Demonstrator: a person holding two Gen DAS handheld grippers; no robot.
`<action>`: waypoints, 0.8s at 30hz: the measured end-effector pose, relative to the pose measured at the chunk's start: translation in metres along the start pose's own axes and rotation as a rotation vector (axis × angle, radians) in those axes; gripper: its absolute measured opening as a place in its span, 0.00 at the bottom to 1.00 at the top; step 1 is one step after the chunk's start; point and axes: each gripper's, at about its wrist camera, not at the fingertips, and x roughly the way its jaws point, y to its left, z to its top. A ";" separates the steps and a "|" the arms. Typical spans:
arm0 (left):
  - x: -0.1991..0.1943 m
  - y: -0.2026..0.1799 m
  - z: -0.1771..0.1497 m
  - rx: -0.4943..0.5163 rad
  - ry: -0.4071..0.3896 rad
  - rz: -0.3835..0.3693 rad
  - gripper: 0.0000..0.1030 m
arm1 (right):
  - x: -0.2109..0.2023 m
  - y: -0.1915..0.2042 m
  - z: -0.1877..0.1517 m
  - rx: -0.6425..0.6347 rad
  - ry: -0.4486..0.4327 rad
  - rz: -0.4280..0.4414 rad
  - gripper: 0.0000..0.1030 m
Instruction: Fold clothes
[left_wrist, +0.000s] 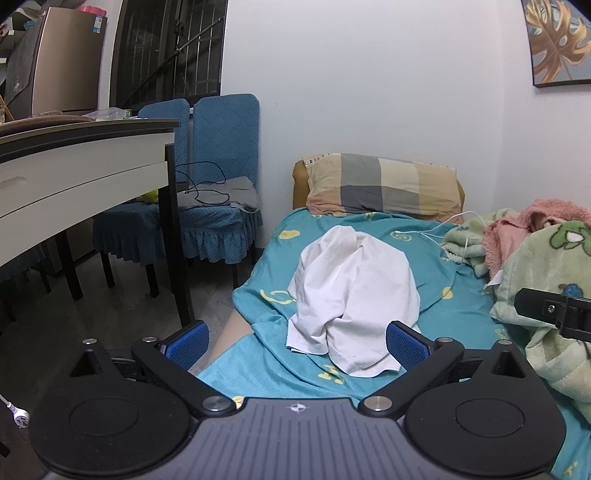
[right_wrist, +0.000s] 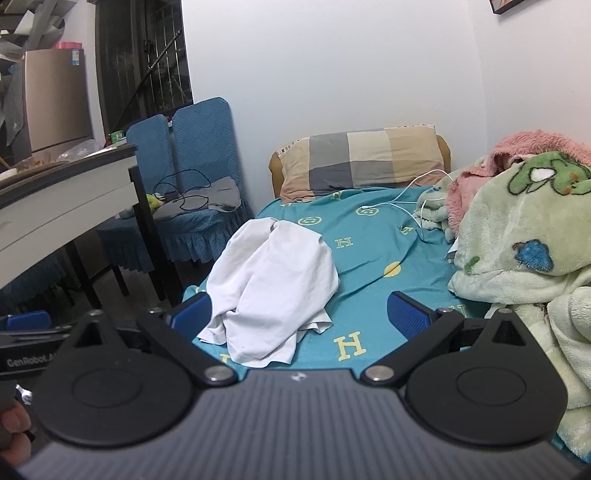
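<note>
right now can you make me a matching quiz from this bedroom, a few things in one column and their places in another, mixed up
Things:
1 white garment
2 checked pillow
3 grey cloth
4 green blanket

Places:
a on the blue chair
b head of the bed, by the wall
c heaped on the bed's right side
d crumpled mid-bed on the teal sheet

Pairs: 1-d, 2-b, 3-a, 4-c
</note>
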 end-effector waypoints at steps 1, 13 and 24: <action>0.000 0.000 0.000 -0.002 0.000 -0.005 1.00 | 0.000 0.000 0.000 0.001 0.002 0.001 1.00; 0.003 0.001 -0.004 -0.025 0.002 -0.060 1.00 | -0.004 -0.004 0.002 0.016 -0.007 0.014 1.00; 0.013 -0.001 -0.008 0.000 0.021 -0.023 1.00 | -0.011 -0.008 0.005 0.039 -0.013 0.027 1.00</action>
